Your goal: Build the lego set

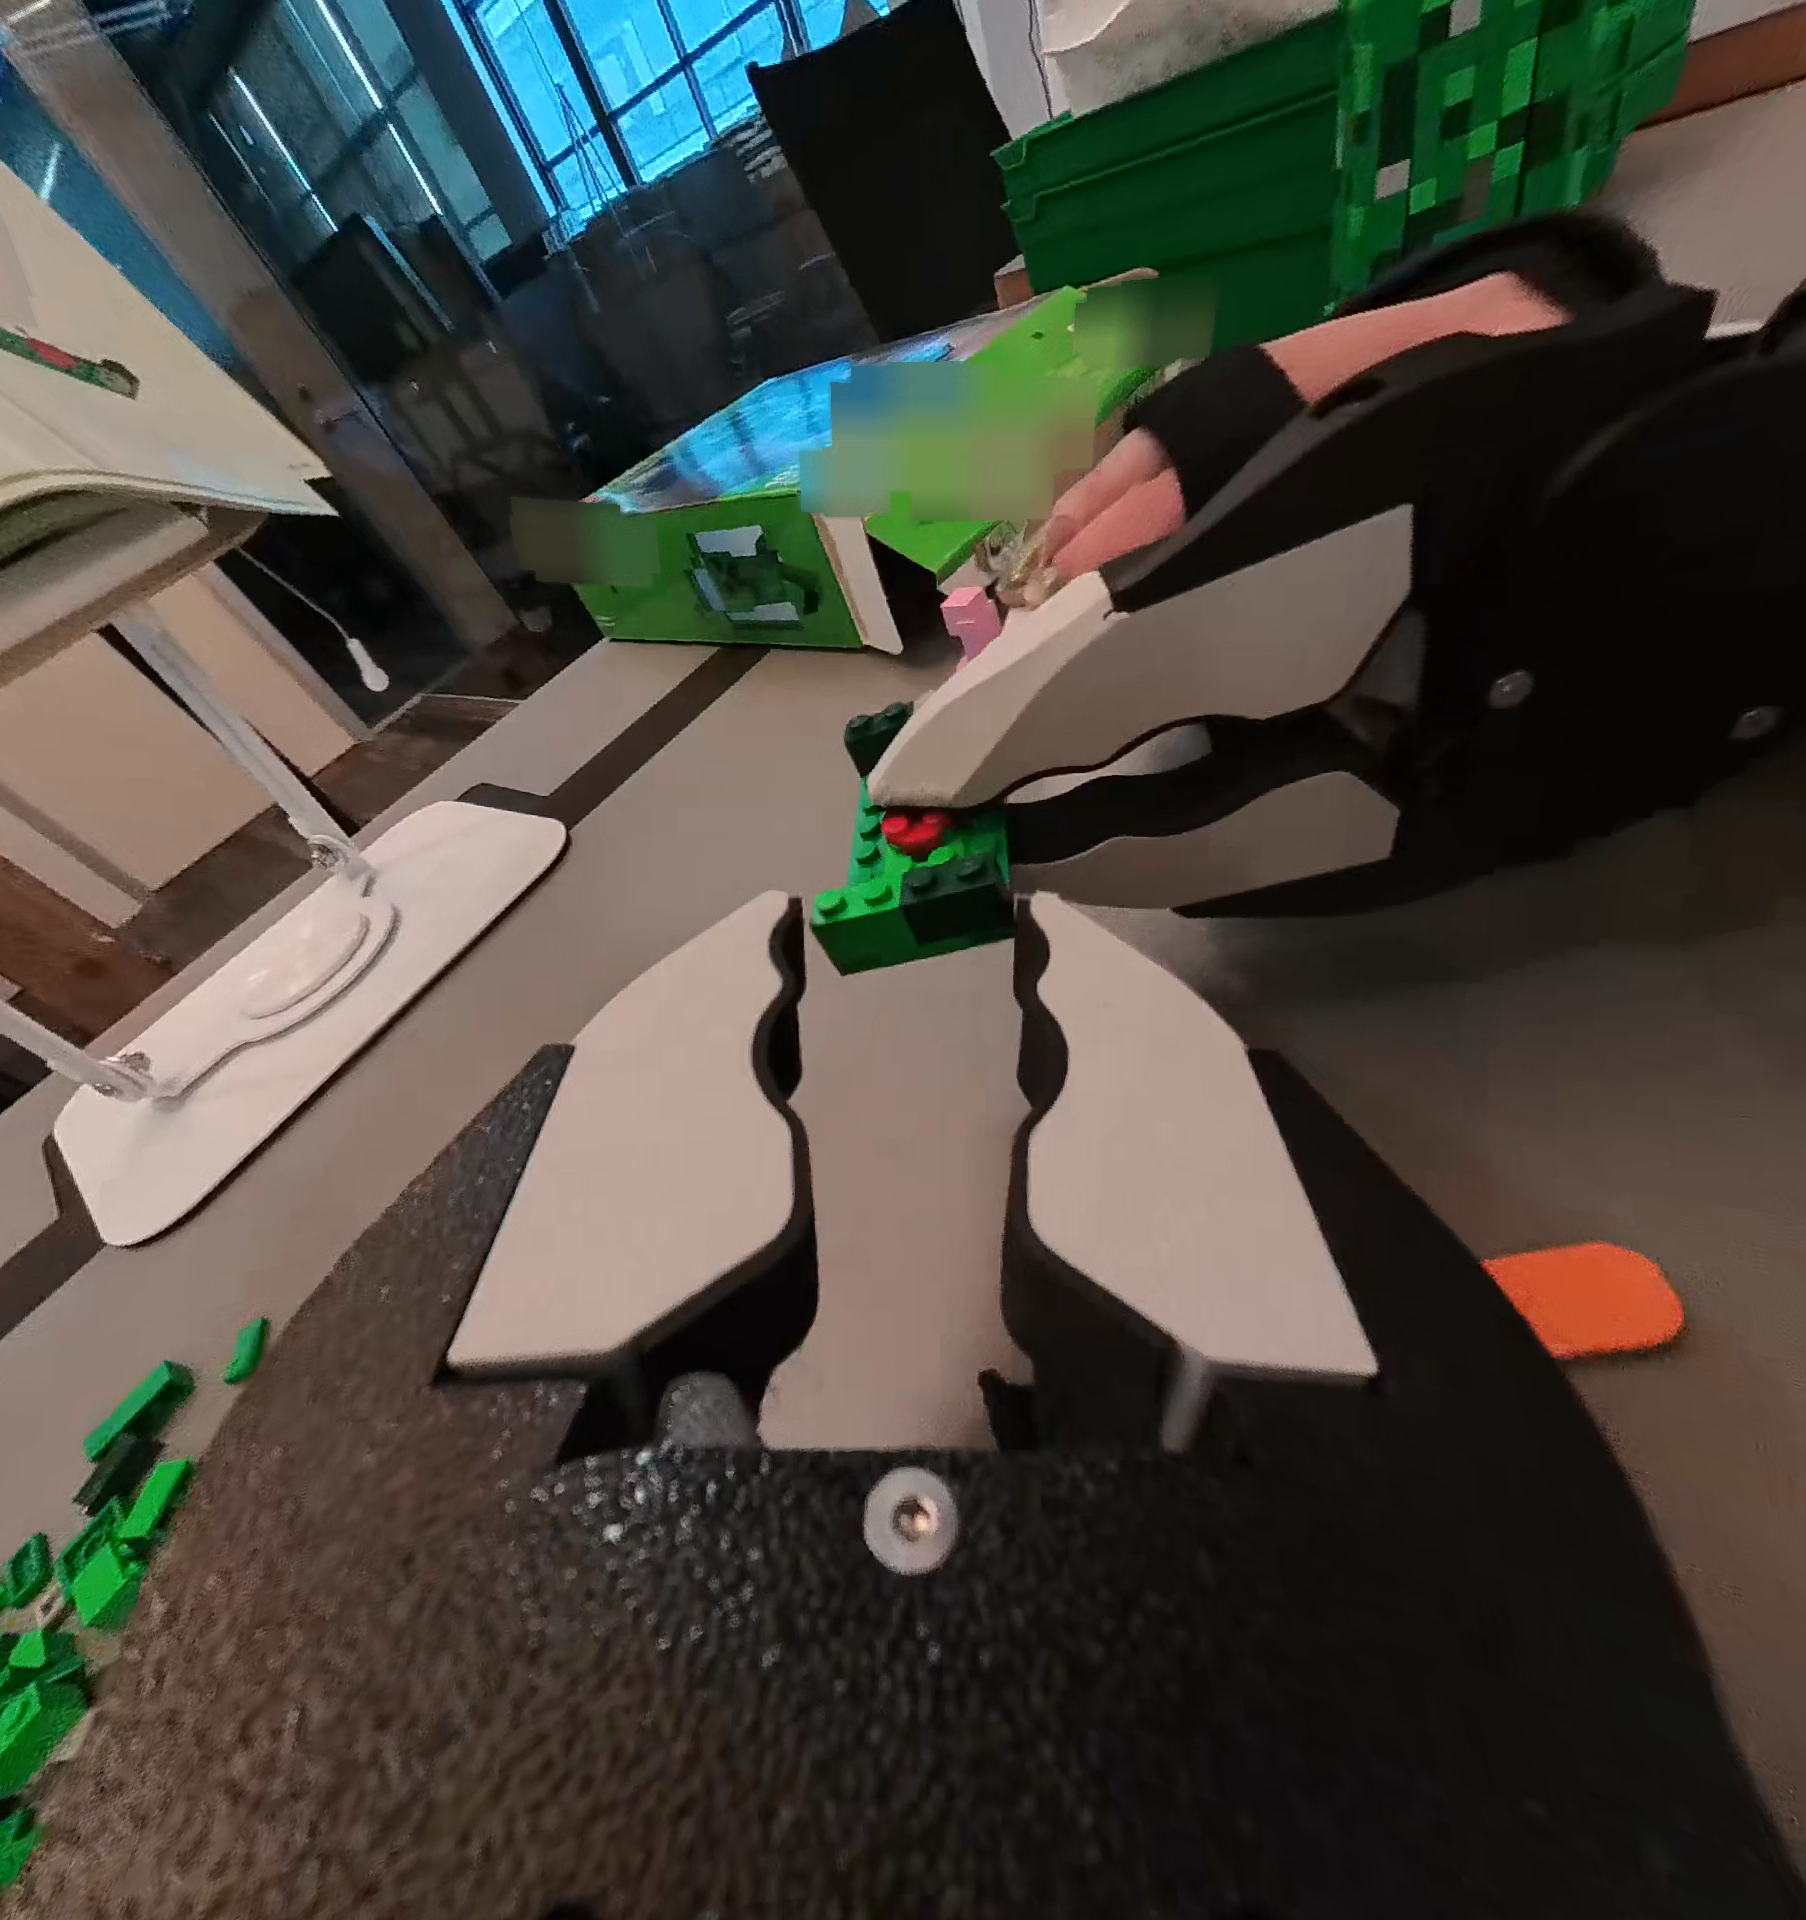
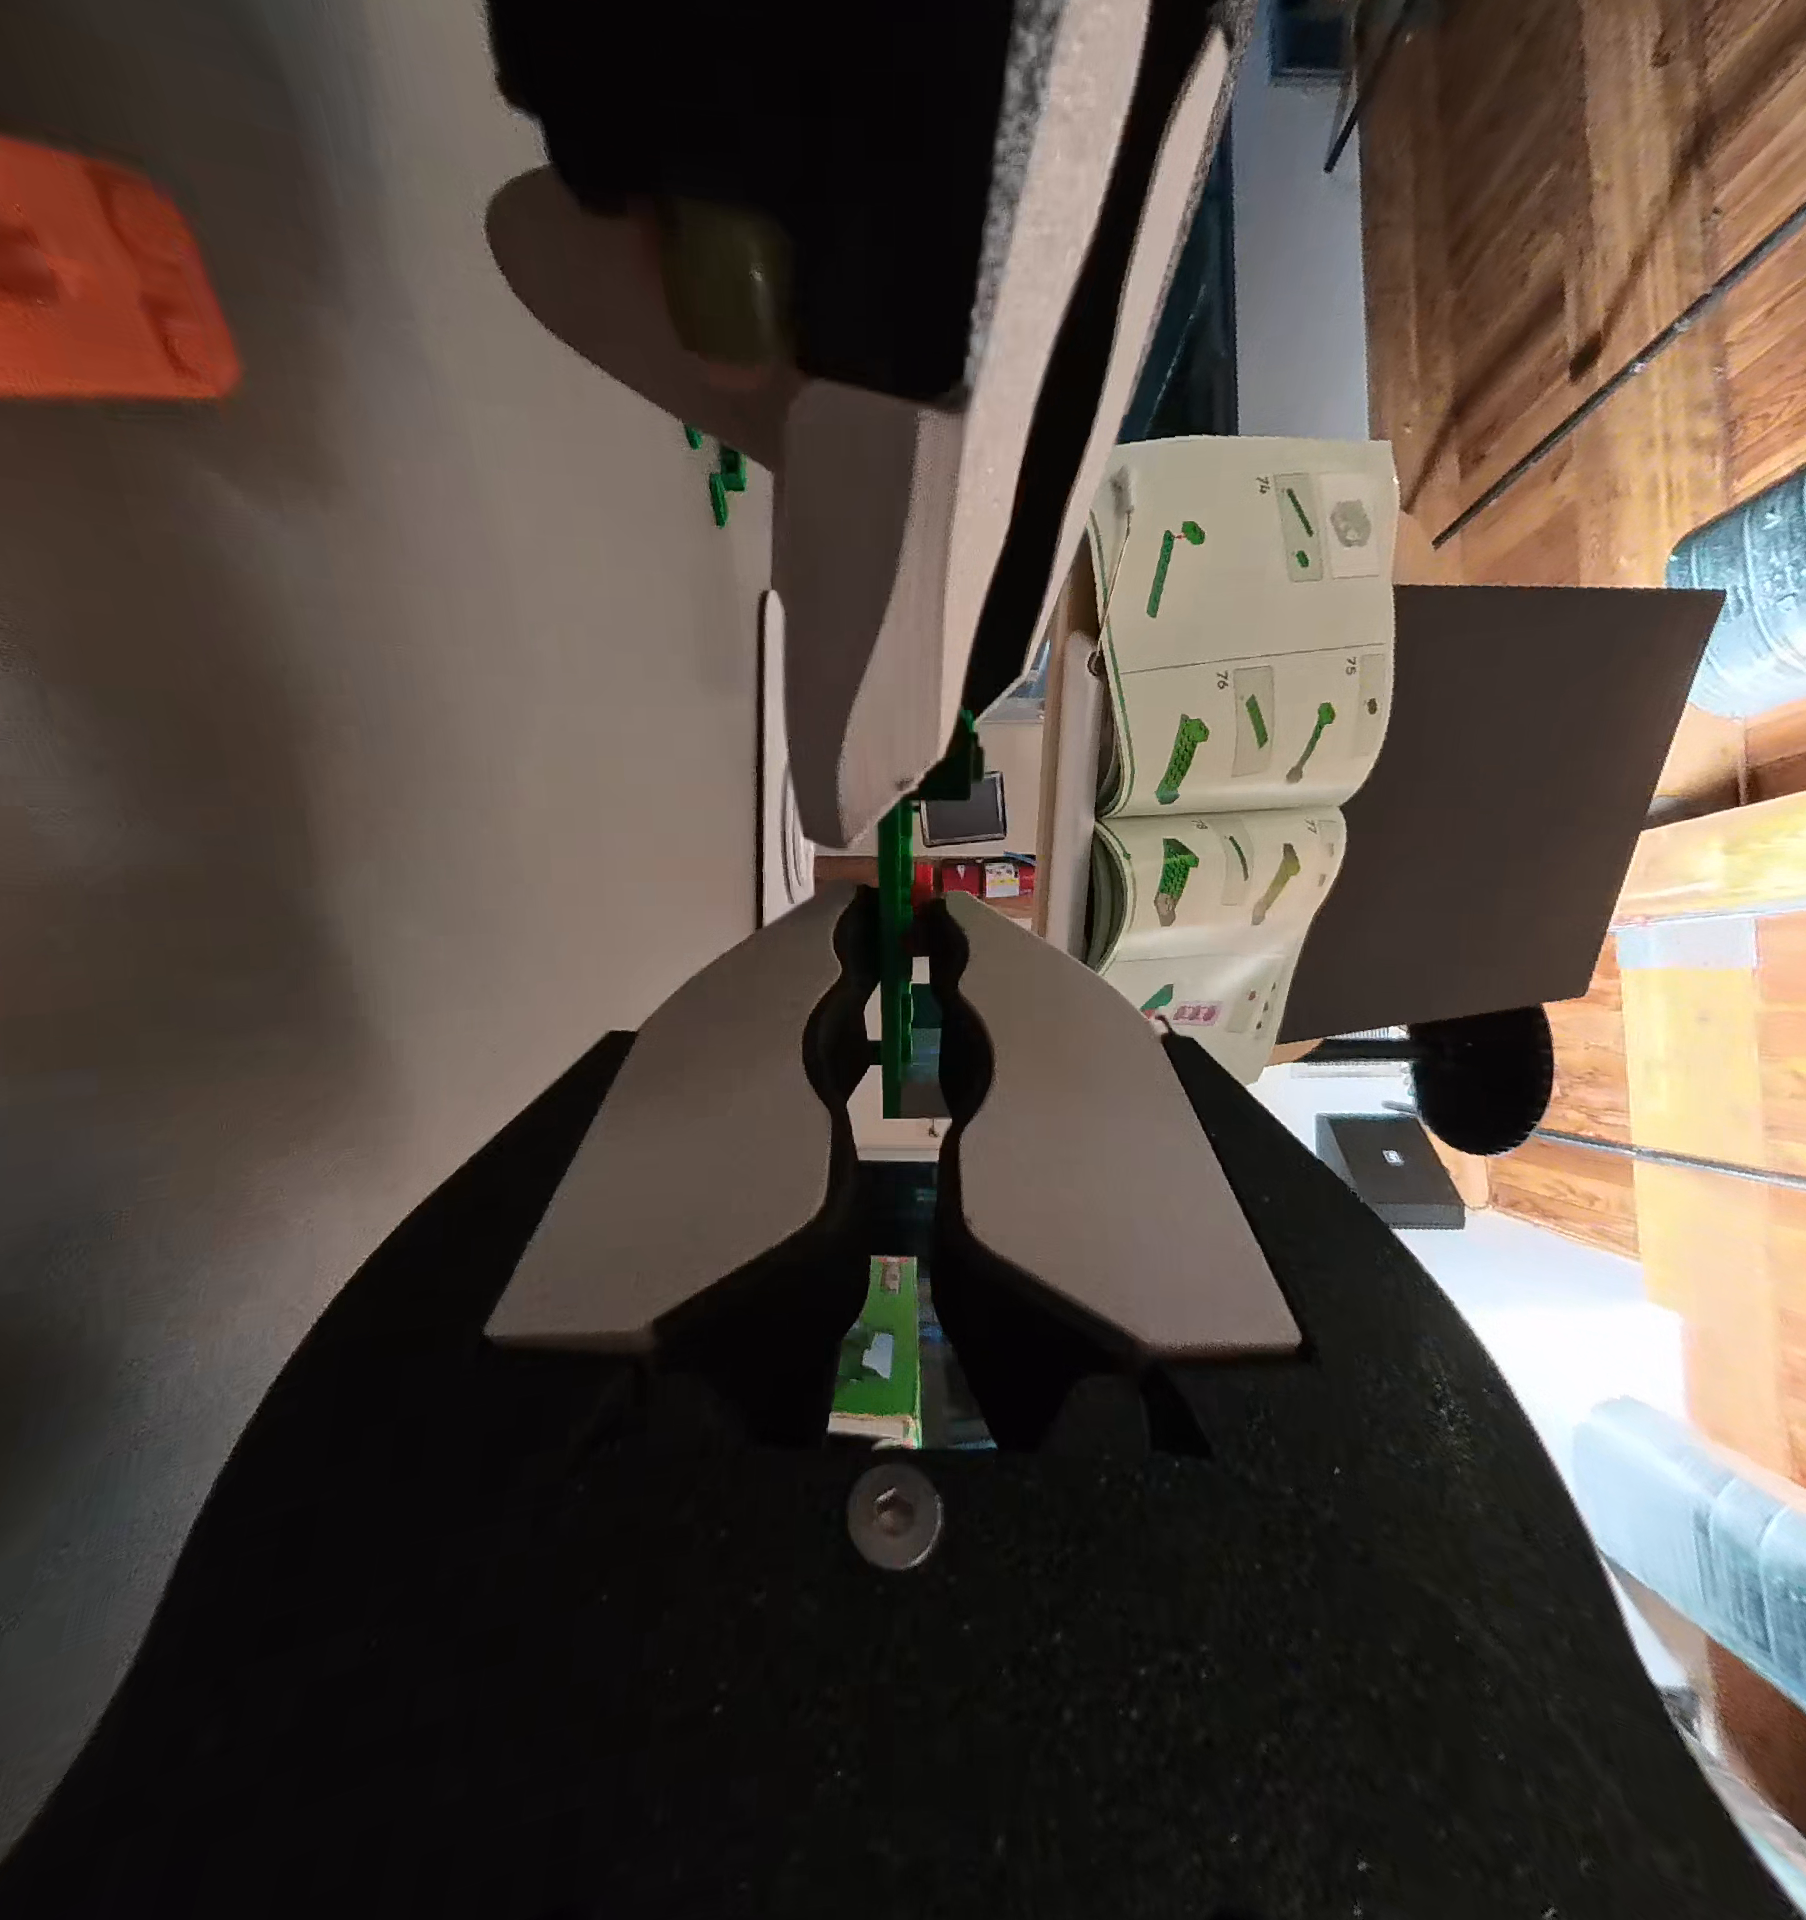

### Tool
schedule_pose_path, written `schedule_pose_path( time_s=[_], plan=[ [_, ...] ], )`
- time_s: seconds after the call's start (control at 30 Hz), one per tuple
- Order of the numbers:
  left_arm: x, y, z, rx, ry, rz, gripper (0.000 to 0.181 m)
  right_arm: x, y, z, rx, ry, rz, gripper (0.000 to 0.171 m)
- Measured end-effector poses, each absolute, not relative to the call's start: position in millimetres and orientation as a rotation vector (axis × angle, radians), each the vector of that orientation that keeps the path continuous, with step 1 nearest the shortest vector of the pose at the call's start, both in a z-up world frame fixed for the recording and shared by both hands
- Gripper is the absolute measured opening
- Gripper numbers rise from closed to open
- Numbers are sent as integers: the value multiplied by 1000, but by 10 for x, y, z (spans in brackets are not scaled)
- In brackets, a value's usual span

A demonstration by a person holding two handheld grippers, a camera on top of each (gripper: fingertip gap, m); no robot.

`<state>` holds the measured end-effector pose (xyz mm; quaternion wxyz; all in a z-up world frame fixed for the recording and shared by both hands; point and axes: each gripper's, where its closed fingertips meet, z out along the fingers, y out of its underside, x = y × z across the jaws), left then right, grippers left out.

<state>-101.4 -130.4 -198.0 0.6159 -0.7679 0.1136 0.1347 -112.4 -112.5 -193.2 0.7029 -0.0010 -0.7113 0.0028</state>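
Note:
A green Lego plate assembly (image 1: 878,914) with dark green bricks and a small red piece (image 1: 914,828) on top is held a little above the grey table (image 1: 1501,1091). My left gripper (image 1: 914,920) is closed on the sides of its near end. My right gripper (image 1: 930,831) comes in from the right with one finger on the red piece and the other under the plate. In the right wrist view my right gripper (image 2: 896,909) pinches the plate (image 2: 894,997) edge-on with the red piece (image 2: 925,883) at its tips. A finger (image 2: 930,623) of the left gripper covers the far end.
Several loose green bricks (image 1: 37,1621) lie at the near left. A white stand base (image 1: 307,1008) holds the open instruction booklet (image 2: 1231,727). An orange tool (image 1: 1585,1314) lies at the right. A green set box (image 1: 733,561), a pink piece (image 1: 966,613) and a green crate (image 1: 1169,197) stand farther back. Both grippers' tips are close together, under 4 cm apart.

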Motion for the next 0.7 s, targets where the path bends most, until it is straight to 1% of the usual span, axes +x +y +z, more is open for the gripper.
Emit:
schedule_pose_path(
  time_s=[0.1,0.17,0.23,0.33,0.37,0.43,0.47,0.5,0.6,0.7],
  plan=[
    [-995,-1300,-2011,-1786,264,289,47,-1110,-1136,-1909,13,-1562,5,8],
    [-978,-1298,-1991,-1776,244,237,45,-1105,-1155,-1923,33,-1558,-1,8],
    [-982,-1299,-1993,-1783,238,216,37,-1109,-1161,-1932,38,-1556,-13,8],
    [-1001,-1317,-2013,-1807,248,229,36,-1111,-1185,-1926,8,-1546,48,9],
    [-1019,-1334,-1991,-1806,244,241,36,-1098,-1208,-1915,-7,-1546,93,12],
    [-1110,-1370,-1952,-1803,216,269,36,-1069,-1237,-1901,-43,-1556,158,37],
    [-1169,-1394,-1960,-1816,195,267,36,-1051,-1248,-1897,-54,-1556,184,45],
    [-1230,-1423,-1975,-1827,169,255,36,-1025,-1268,-1891,-49,-1551,209,48],
    [-1476,-1592,-1977,-1846,103,282,36,-953,-1351,-1885,-14,-1542,281,44],
    [-1894,-2024,-1819,-1822,9,432,36,-961,-1388,-1967,-105,-1636,420,39]
  ],
)
